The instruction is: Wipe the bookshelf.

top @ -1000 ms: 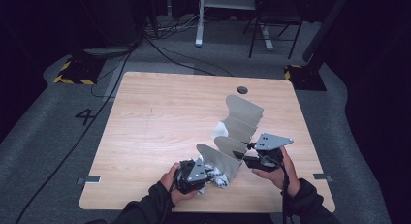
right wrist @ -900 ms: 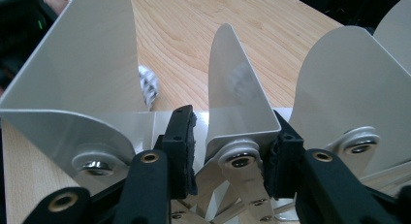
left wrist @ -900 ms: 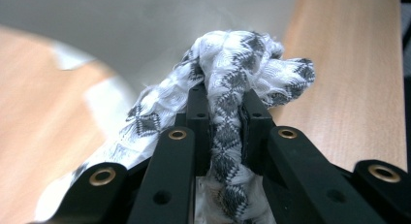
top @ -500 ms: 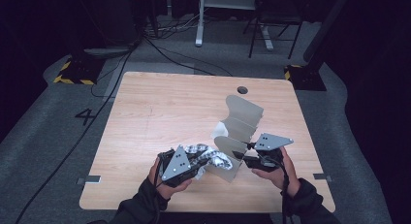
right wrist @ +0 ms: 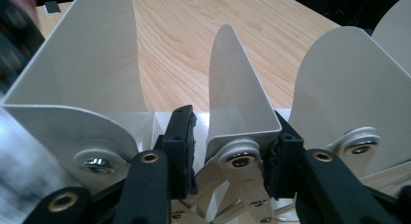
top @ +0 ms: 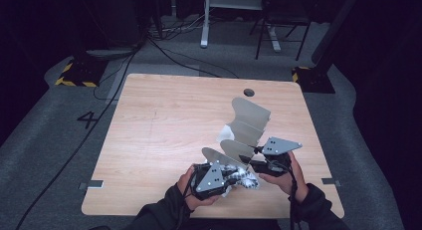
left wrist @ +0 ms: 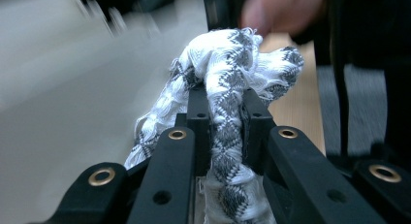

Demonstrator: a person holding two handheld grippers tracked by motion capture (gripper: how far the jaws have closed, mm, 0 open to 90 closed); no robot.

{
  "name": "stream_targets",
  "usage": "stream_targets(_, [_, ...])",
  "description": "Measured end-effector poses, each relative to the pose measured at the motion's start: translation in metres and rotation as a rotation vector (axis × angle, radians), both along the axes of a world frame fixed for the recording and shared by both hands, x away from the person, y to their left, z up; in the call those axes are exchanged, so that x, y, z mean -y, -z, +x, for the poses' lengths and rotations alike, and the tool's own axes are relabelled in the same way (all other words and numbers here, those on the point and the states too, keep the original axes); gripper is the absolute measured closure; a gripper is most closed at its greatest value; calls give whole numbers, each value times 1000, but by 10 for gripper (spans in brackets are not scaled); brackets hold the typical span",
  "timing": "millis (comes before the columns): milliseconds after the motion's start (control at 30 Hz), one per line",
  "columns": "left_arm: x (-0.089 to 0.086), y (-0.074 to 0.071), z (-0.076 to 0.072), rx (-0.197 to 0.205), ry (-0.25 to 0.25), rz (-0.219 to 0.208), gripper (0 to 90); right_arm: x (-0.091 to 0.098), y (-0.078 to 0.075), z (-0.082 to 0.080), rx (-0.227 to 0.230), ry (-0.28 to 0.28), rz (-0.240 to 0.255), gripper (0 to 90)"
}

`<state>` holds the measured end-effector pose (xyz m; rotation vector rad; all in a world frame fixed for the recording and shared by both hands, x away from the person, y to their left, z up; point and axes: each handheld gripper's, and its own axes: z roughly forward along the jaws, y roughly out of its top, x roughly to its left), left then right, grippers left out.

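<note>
A folding rack of pale grey upright dividers stands on the wooden table at centre right. My right gripper holds its near end; in the right gripper view the jaws stand on either side of the foot of one divider, over its hinge bolt. My left gripper is just left of it, shut on a white cloth with a grey woven pattern. The bunched cloth sticks up between the pads and hangs below them.
A cable hole is at the table's far edge. Around the table is grey carpet with cables, a desk frame and a chair behind it. A blurred hand shows beyond the cloth.
My left gripper, holding the cloth, swung out to the left half a second ago and has come back right, close to the rack's near end. The right gripper and rack have stayed put.
</note>
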<state>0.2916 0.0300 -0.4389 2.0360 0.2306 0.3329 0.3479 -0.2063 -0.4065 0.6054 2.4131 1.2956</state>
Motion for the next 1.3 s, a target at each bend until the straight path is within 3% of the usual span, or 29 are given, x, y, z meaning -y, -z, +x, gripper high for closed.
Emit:
stream_targets(100, [2, 10, 3, -28, 7, 29, 790, 0, 0, 0, 1, -1, -2, 616])
stream_targets(133, [2, 16, 5, -43, 7, 70, 790, 0, 0, 0, 0, -2, -1, 616])
stream_targets(200, [0, 22, 8, -64, 5, 99, 790, 1, 0, 0, 2, -3, -1, 616])
stream_targets(300, [-5, 31, 13, -94, -14, 146, 790, 1, 1, 0, 4, 0, 5, 616])
stream_targets(333, [-12, 38, 19, -105, -42, 177, 789, 1, 1, 0, 5, 0, 8, 616])
stream_targets(367, [-12, 38, 19, -105, -42, 177, 788, 1, 1, 0, 5, 0, 8, 616])
stream_targets(433, [-27, 44, 27, -146, -105, 165, 784, 2, 1, 0, -3, -4, 13, 616])
stream_targets(533, [-36, 46, 31, -164, -146, 153, 780, 4, 0, 1, -10, -10, 16, 616])
stream_targets(667, [-55, 40, 40, -152, -247, 135, 773, 5, 0, 1, -12, -13, 19, 616])
stream_targets(833, [-73, 29, 52, -104, -350, 109, 770, 7, -1, 1, -13, -13, 11, 613])
stream_targets(900, [-86, 23, 60, -96, -396, 69, 771, 9, -2, 1, -11, -5, 8, 614])
stream_targets(1033, [-92, 21, 69, -89, -426, 56, 772, 10, -2, 1, -7, -2, 7, 611])
stream_targets(1133, [-90, 22, 71, -85, -408, 50, 772, 10, -3, -1, 5, 17, -10, 566])
stream_targets(1200, [-85, 24, 72, -82, -386, 71, 772, 10, -4, -2, 11, 30, -13, 547])
stream_targets(1300, [-80, 27, 76, -84, -373, 82, 772, 14, -11, -6, 27, 43, 10, 500])
